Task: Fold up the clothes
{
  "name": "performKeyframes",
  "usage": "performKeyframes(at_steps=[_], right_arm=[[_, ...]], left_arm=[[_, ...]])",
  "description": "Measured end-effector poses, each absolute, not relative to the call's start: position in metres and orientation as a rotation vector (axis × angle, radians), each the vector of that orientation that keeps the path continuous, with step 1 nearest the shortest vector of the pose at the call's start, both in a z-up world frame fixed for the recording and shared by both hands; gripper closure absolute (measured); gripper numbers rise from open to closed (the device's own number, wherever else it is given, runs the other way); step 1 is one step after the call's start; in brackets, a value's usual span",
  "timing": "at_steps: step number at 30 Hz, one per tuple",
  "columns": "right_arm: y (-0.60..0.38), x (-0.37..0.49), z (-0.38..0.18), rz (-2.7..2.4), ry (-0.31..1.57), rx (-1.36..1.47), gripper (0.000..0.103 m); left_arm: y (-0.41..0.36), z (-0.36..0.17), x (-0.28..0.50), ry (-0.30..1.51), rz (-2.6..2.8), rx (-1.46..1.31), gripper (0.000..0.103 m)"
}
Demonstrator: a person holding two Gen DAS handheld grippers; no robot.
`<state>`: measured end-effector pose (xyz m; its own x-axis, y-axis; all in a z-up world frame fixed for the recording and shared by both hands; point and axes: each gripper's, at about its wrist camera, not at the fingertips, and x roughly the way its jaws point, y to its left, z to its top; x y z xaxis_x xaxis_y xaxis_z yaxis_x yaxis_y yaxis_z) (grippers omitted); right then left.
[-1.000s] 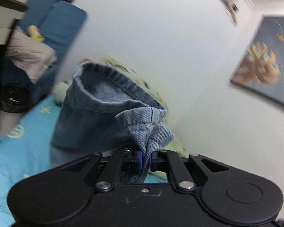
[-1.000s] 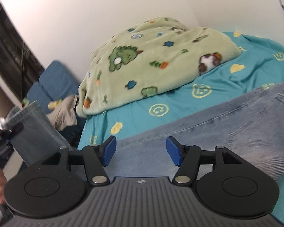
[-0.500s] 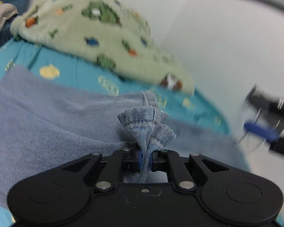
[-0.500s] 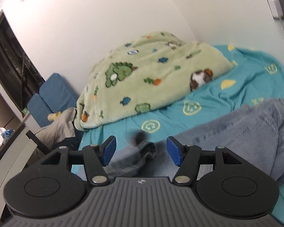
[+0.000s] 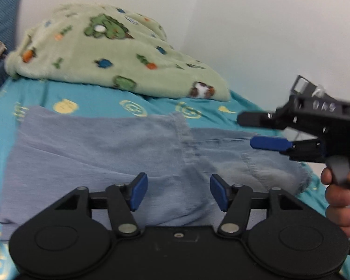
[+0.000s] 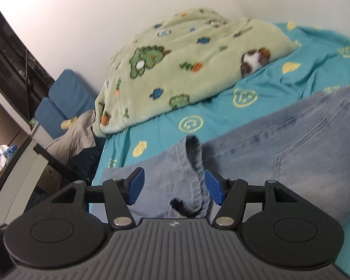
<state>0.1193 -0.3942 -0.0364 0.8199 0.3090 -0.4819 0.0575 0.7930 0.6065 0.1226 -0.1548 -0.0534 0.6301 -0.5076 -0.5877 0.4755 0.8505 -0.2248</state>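
Note:
Light blue jeans [image 5: 100,154] lie on the teal bed sheet [image 5: 151,107], one leg folded across so its hem [image 5: 182,128] rests on the other part. My left gripper [image 5: 178,192] is open and empty just above the denim. My right gripper [image 6: 173,187] is open over the folded leg's hem opening [image 6: 193,161], touching nothing. The right gripper also shows in the left wrist view [image 5: 266,130], held by a hand at the right, above the jeans.
A green cartoon-print blanket [image 6: 186,63] is heaped on the bed behind the jeans, against the white wall. A blue chair [image 6: 63,100] with grey cloth [image 6: 74,140] stands beside the bed's left side, near a dark desk edge.
My left gripper carried the pinched jeans hem across, laid it on the bed and opened. The folded leg now lies flat. My right gripper stayed open and came closer over the denim.

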Motion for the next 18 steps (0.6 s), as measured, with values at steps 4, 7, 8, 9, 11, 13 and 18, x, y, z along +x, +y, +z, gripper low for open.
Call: performKeyframes(at_steps=[4, 7, 8, 9, 11, 13, 18], right_arm=[[-0.384, 0.126, -0.05, 0.151, 0.628, 0.681, 0.042], [-0.375, 0.132, -0.058, 0.135, 0.649, 0.658, 0.042], [-0.372, 0.134, -0.061, 0.129, 0.657, 0.649, 0.042], [-0.37, 0.135, -0.065, 0.124, 0.664, 0.645, 0.042], [-0.367, 0.138, -0.072, 0.113, 0.678, 0.649, 0.042], [-0.365, 0.141, -0.079, 0.101, 0.692, 0.651, 0.042], [-0.364, 0.146, -0.095, 0.067, 0.717, 0.665, 0.041]], left_arm=[[-0.126, -0.049, 0.126, 0.696, -0.434, 0.025, 0.04], [-0.103, -0.051, 0.132, 0.717, -0.353, 0.037, 0.037], [-0.094, -0.052, 0.134, 0.725, -0.332, 0.026, 0.036], [-0.085, -0.053, 0.135, 0.73, -0.311, 0.018, 0.035], [-0.073, -0.056, 0.136, 0.733, -0.269, 0.042, 0.034], [-0.065, -0.062, 0.136, 0.726, -0.235, 0.072, 0.032], [-0.046, -0.078, 0.151, 0.771, -0.193, 0.025, 0.029]])
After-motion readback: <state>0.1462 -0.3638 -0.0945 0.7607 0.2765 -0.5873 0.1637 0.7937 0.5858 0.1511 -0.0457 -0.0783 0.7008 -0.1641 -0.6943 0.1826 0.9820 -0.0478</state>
